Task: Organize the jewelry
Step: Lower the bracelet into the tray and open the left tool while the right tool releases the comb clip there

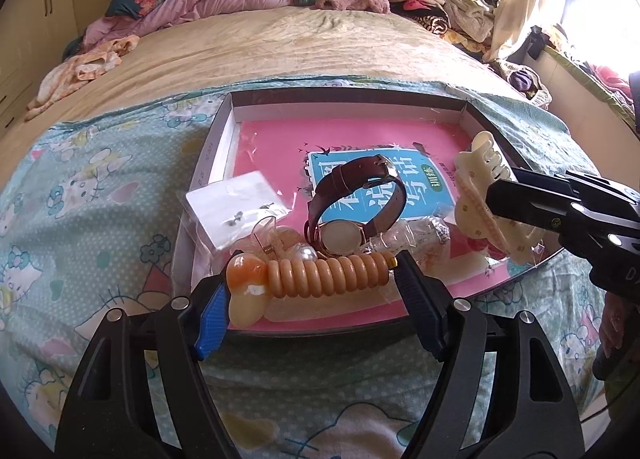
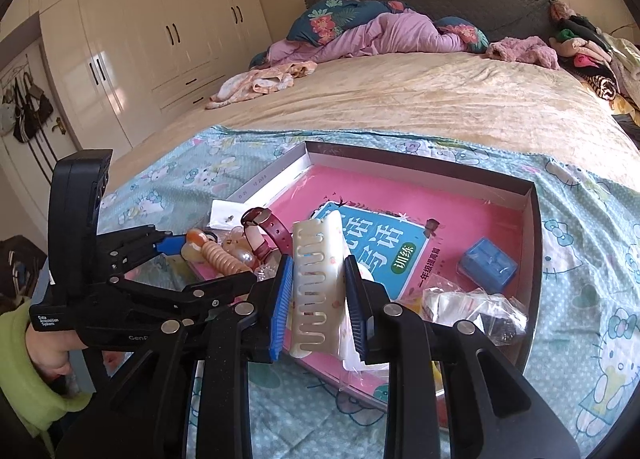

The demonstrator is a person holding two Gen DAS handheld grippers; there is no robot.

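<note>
Two hand-held tools at work over a shallow box (image 1: 224, 127) lying on a bed. The left tool (image 1: 310, 279) pinches an orange coil clip (image 1: 320, 279) end to end, its jaws standing wide because the clip is long; the clip hangs over the near edge of the box. The right tool (image 2: 320, 283) is pressed together on a cream claw clip (image 2: 316, 283), gripped across its flat sides and held above the box.

Both clips look like light, rigid plastic. The claw clip is smooth and sprung, so it is likely to slip or pop open if squeezed near the teeth; the broad body is the safer hold. The coil clip probably flexes along its ribs, so a grip at its ends may bow it.

In the box lie a watch (image 1: 352, 211) with a leather strap, standing on edge, an earring card (image 1: 236, 207) in a slippery sleeve, and a blue case (image 2: 486, 265). The strap loop offers the best purchase on the watch; its glass face should be spared.
</note>
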